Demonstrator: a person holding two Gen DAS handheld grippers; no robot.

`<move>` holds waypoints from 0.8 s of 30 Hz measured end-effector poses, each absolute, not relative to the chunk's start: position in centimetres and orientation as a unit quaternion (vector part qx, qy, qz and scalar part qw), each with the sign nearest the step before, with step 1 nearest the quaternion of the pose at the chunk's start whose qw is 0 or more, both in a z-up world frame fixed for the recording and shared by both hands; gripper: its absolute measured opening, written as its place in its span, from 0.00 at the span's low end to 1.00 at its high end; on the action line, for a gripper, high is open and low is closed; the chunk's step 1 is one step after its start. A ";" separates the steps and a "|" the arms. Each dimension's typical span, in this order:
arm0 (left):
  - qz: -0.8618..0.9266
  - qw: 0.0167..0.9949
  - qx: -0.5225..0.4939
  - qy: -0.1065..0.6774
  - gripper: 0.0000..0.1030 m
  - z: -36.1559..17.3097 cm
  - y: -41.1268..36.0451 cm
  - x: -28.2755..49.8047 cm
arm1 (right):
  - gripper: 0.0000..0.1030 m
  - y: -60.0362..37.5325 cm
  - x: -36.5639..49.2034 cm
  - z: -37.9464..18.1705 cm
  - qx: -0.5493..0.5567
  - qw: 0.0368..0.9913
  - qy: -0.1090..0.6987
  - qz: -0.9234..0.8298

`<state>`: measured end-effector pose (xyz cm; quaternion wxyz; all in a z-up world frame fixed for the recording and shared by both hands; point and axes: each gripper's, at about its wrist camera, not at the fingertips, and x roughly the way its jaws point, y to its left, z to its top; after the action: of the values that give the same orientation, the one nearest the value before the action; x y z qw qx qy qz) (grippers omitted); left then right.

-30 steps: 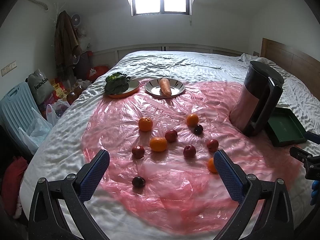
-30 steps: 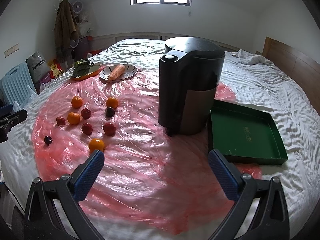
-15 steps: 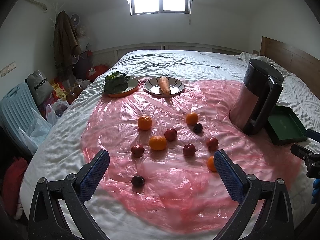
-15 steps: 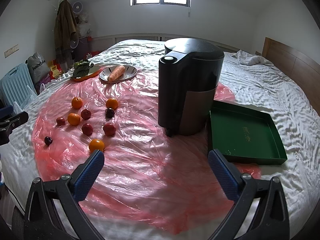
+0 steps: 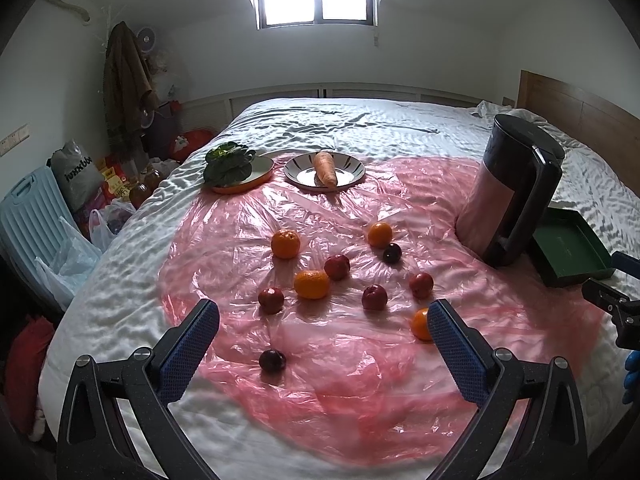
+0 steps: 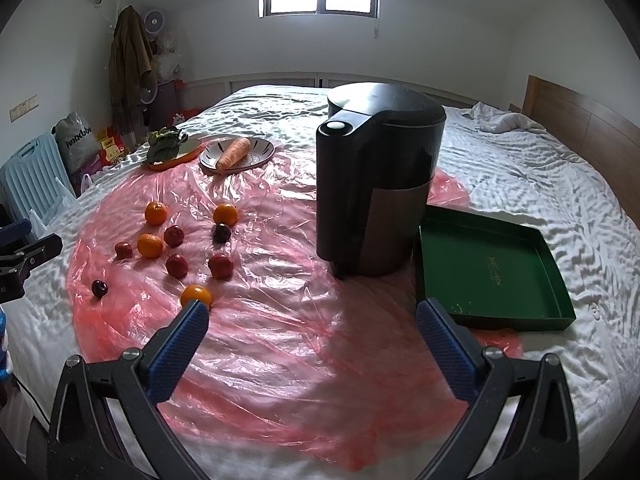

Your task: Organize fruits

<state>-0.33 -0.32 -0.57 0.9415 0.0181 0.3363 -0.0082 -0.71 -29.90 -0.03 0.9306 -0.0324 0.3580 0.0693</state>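
Several oranges [image 5: 285, 243], red apples [image 5: 374, 297] and dark plums [image 5: 272, 360] lie scattered on a pink plastic sheet [image 5: 360, 384] over a white bed. My left gripper [image 5: 320, 320] hangs open above the near edge of the sheet, nothing between its blue pads [image 5: 188, 354]. In the right wrist view the same fruit sits to the left, with one orange [image 6: 195, 295] just beyond the left fingertip. My right gripper [image 6: 312, 320] is open and empty. An empty green tray [image 6: 490, 266] lies to the right.
A tall black appliance [image 6: 378, 192] stands between the fruit and the tray. At the far side a plate with a carrot [image 5: 325, 168] and a dish with leafy greens [image 5: 230, 166] rest. Bags and a blue chair [image 5: 28, 224] crowd the floor on the left.
Both views have shifted only slightly; the scene sits a touch lower and nearer in the left wrist view. No fruit has moved, and both grippers stay open.
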 end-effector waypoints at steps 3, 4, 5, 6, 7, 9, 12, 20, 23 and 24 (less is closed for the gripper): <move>-0.008 0.942 0.017 0.336 0.99 -0.6 -0.3 -0.4 | 1.00 -30.0 -0.7 0.0 -0.031 0.932 0.355 0.069; -0.009 0.942 0.017 0.336 0.99 -0.6 -0.4 -0.4 | 1.00 -30.0 -0.8 0.0 -0.030 0.932 0.355 0.069; -0.010 0.942 0.018 0.336 0.99 -0.6 -0.4 -0.3 | 1.00 -30.0 -0.8 -0.1 -0.029 0.932 0.355 0.069; -0.010 0.942 0.019 0.335 0.99 -0.6 -0.6 -0.4 | 1.00 -30.0 -0.8 -0.1 -0.029 0.932 0.355 0.068; -0.011 0.942 0.019 0.335 0.99 -0.6 -0.7 -0.4 | 1.00 -30.0 -0.8 -0.1 -0.029 0.932 0.355 0.068; -0.011 0.942 0.020 0.335 0.99 -0.7 -0.7 -0.4 | 1.00 -30.1 -0.9 -0.1 -0.028 0.932 0.354 0.069; -0.011 0.942 0.020 0.335 0.99 -0.7 -0.8 -0.4 | 1.00 -30.2 -1.0 0.0 -0.025 0.933 0.352 0.068; -0.017 0.942 0.026 0.334 0.99 -0.9 -1.2 -0.6 | 1.00 -30.3 -1.2 -0.1 -0.008 0.936 0.346 0.069; -0.023 0.943 0.027 0.332 0.99 -1.0 -1.3 -0.8 | 1.00 -30.1 -1.3 -0.1 -0.006 0.937 0.343 0.070; -0.025 0.943 0.026 0.332 0.99 -1.0 -1.3 -0.8 | 1.00 -30.1 -1.4 -0.1 -0.006 0.937 0.341 0.070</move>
<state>-0.77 -1.28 -1.04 0.9427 0.0261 0.3318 -0.0253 -1.37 -30.08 -0.09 0.9373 -0.0060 0.3413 0.0700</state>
